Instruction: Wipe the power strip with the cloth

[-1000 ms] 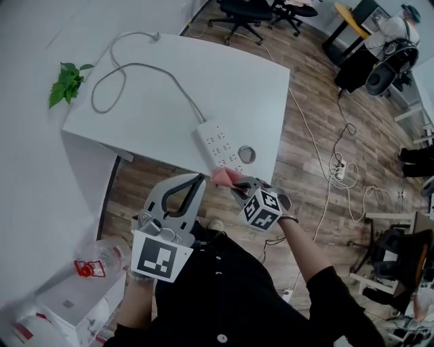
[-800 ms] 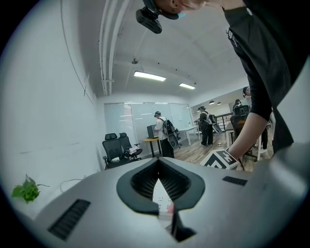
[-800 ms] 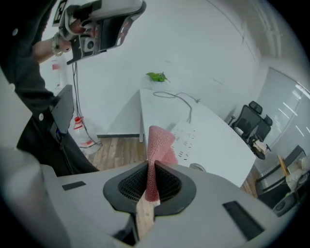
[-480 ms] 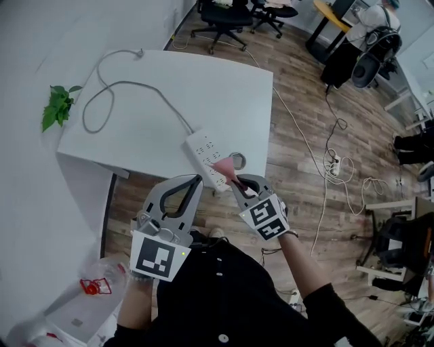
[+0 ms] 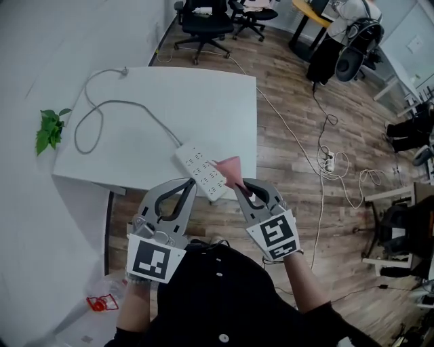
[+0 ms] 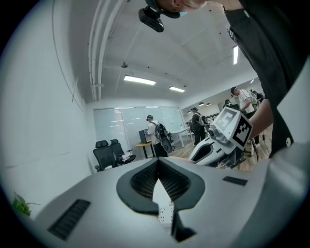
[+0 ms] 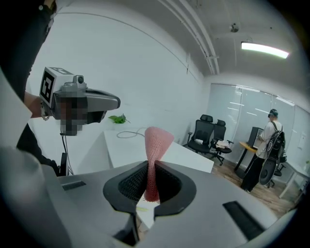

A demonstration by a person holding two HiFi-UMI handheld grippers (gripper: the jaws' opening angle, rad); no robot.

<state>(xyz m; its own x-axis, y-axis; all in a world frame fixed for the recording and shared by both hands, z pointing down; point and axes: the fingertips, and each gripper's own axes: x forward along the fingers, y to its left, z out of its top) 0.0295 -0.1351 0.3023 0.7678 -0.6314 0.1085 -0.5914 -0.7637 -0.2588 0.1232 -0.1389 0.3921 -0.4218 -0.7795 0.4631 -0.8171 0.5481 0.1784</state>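
Observation:
A white power strip [image 5: 198, 169] lies slantwise on the white table [image 5: 203, 101], close to its front edge, with a grey cable [image 5: 102, 112] running off to the back left. My right gripper [image 5: 242, 187] is shut on a pink cloth [image 5: 229, 167]. The cloth fans upward from the jaws, over the strip's near right side. In the right gripper view the cloth [image 7: 156, 143] stands pinched between the pads. My left gripper [image 5: 188, 186] is shut on nothing, just short of the table edge. Part of the strip [image 6: 165, 213] shows below its closed pads.
A small green plant [image 5: 49, 130] sits at the table's left edge. Black office chairs [image 5: 200, 17] stand behind the table. Loose cables [image 5: 325, 162] trail across the wooden floor to the right. A red-printed plastic bag [image 5: 98, 303] lies low at the left. People stand far off in the room.
My right gripper has moved with the pink cloth across the strip's near end, from beside the table's round grommet to over the strip. The left gripper stays shut near the table edge.

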